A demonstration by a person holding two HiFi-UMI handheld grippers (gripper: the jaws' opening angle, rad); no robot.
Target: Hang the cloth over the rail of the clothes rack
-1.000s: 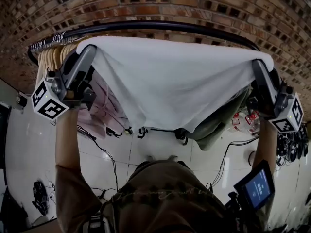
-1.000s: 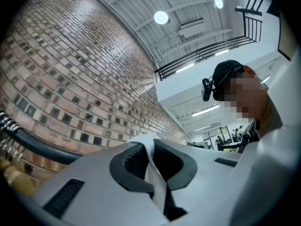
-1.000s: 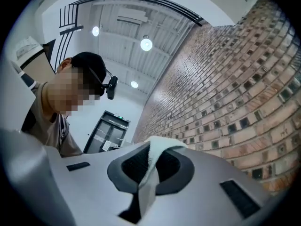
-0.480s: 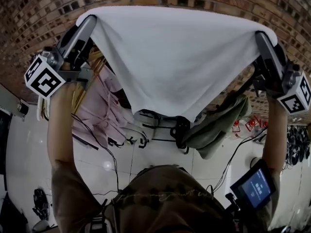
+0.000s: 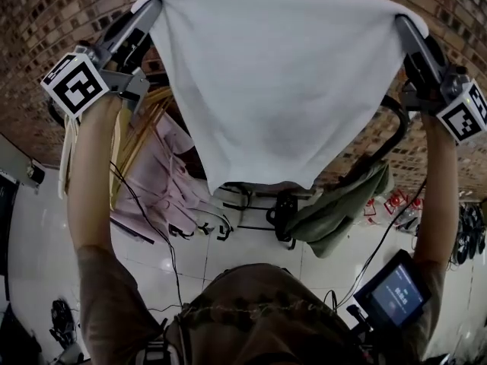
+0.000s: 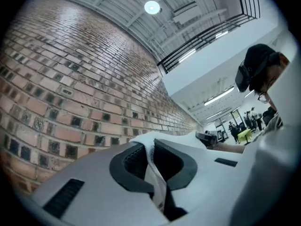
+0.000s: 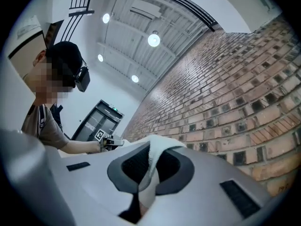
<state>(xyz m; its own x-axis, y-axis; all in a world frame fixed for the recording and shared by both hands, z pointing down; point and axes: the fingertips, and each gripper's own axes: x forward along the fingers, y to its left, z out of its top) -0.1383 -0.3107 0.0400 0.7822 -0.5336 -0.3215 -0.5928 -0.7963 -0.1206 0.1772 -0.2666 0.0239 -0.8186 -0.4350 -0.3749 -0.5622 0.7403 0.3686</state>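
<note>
Head view: cloth [image 5: 274, 82] top edge above rail [image 5: 396, 122]

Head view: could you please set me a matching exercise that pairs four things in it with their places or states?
1 white cloth
2 left gripper
3 green garment
4 pink garment

A hangs low, towards the right
B shut on a corner of the cloth
C spread wide and held up high
D hangs low, towards the left

Pairs: 1-C, 2-B, 3-A, 4-D
</note>
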